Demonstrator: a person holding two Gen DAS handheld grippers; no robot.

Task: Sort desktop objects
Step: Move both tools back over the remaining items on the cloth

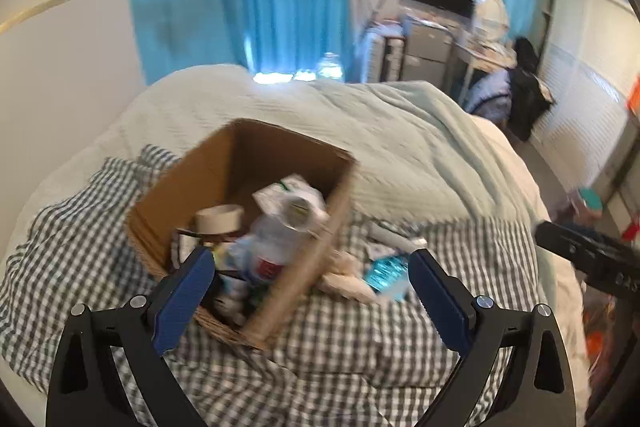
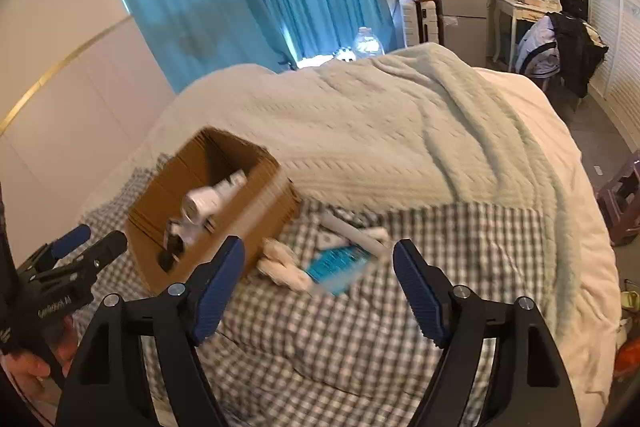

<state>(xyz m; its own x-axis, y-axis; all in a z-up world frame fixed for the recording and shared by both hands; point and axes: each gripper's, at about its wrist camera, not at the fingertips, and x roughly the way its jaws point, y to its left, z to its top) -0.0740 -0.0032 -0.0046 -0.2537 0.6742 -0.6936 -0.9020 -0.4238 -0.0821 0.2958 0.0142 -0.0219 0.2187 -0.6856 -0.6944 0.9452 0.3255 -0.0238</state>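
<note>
On the bed [image 2: 400,131], the cardboard box [image 2: 208,203] sits at ten o'clock. Both the right gripper [image 2: 318,283] and left gripper [image 1: 310,287] gape wide, empty. Next, approach the blue packet [image 2: 336,267] squarely, at twelve o'clock, pinching its edge.

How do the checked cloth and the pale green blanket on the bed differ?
The checked cloth has a grey-and-white gingham print; the pale green blanket is plain with a knitted rib. The cloth carries the cardboard box and loose items; the blanket shows nothing on it. Both lie rumpled.
</note>
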